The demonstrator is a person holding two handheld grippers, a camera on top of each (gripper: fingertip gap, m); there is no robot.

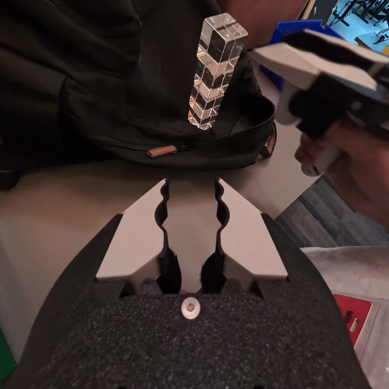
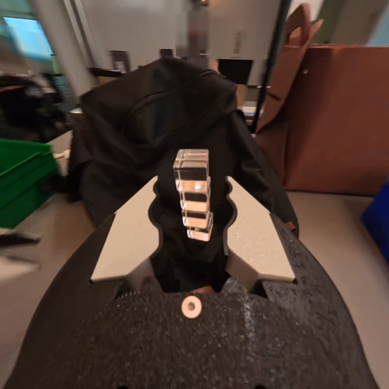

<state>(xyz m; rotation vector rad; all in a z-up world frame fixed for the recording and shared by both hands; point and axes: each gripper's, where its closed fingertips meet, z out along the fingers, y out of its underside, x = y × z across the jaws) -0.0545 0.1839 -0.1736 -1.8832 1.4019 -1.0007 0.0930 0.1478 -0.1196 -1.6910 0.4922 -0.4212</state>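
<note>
Clear acrylic block stack (image 1: pixel 217 71) stands upright, slightly stepped, on the black backpack (image 1: pixel 88 88), which lies on the pale surface (image 1: pixel 52 210).

Left hand-held gripper (image 1: pixel 192 183) is released and empty, low over the surface on the backpack's near side.

Right hand-held gripper (image 2: pixel 192 181) is spread wide and squared on the stack (image 2: pixel 194 194), fingers flanking it without contact, probably lined up for a straight pinch.

Green bin (image 2: pixel 23 181) sits far left.
</note>
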